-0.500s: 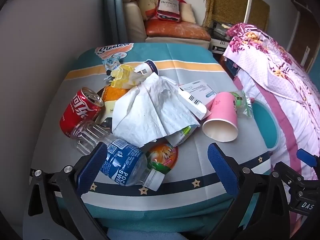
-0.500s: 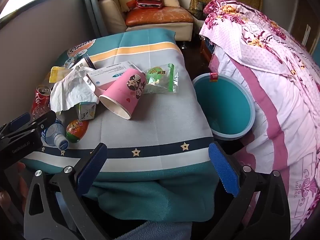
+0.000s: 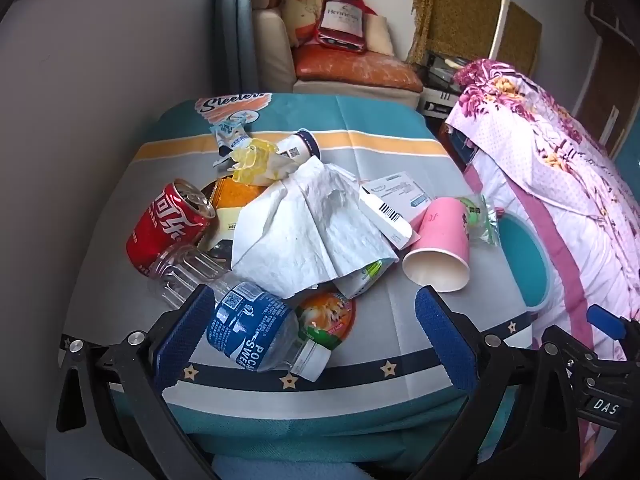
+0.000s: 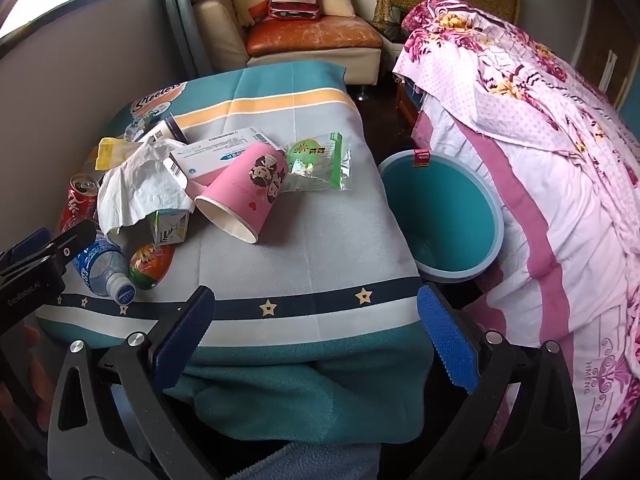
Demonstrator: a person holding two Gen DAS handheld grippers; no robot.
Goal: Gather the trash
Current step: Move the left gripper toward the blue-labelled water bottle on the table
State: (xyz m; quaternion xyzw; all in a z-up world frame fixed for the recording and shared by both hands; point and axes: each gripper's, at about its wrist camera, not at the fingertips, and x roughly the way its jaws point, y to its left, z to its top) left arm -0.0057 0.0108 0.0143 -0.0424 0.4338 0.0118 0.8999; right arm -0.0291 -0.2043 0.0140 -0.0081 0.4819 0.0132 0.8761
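- Left tool (image 3: 310,336): jaws spread wide, nothing held; blue pads hang over the near edge of the tabletop (image 3: 400,308), either side of the bottle.
- Right tool (image 4: 316,334): jaws also wide apart, empty, poised over the near tabletop edge, with the teal cloth hanging below.
- Nearest trash: clear plastic bottle (image 3: 248,326) with a blue label, lying on its side, white cap toward the camera. Just beside the cap, a round orange lid (image 3: 328,318).
- Behind the bottle: red cola can (image 3: 168,224) lying on its side, opened top up and away.
- Centre of the pile: crumpled white tissue (image 3: 308,232) draped over a small carton (image 4: 170,228) and other scraps.
- Right of the tissue: pink paper cup (image 3: 440,246) on its side, mouth toward the camera, touching a white medicine box (image 3: 394,204).
- Just beyond the cup: clear-and-green snack wrapper (image 4: 320,162), flat on the cloth.
- Far side of the pile: yellow wrapper (image 3: 256,160) and a small white container (image 3: 300,148).
- Teal bin (image 4: 440,216): on the floor just right of the tabletop, against the pink floral bedding (image 4: 540,140), mouth open upward.
- Background: cushioned seat (image 4: 312,36).
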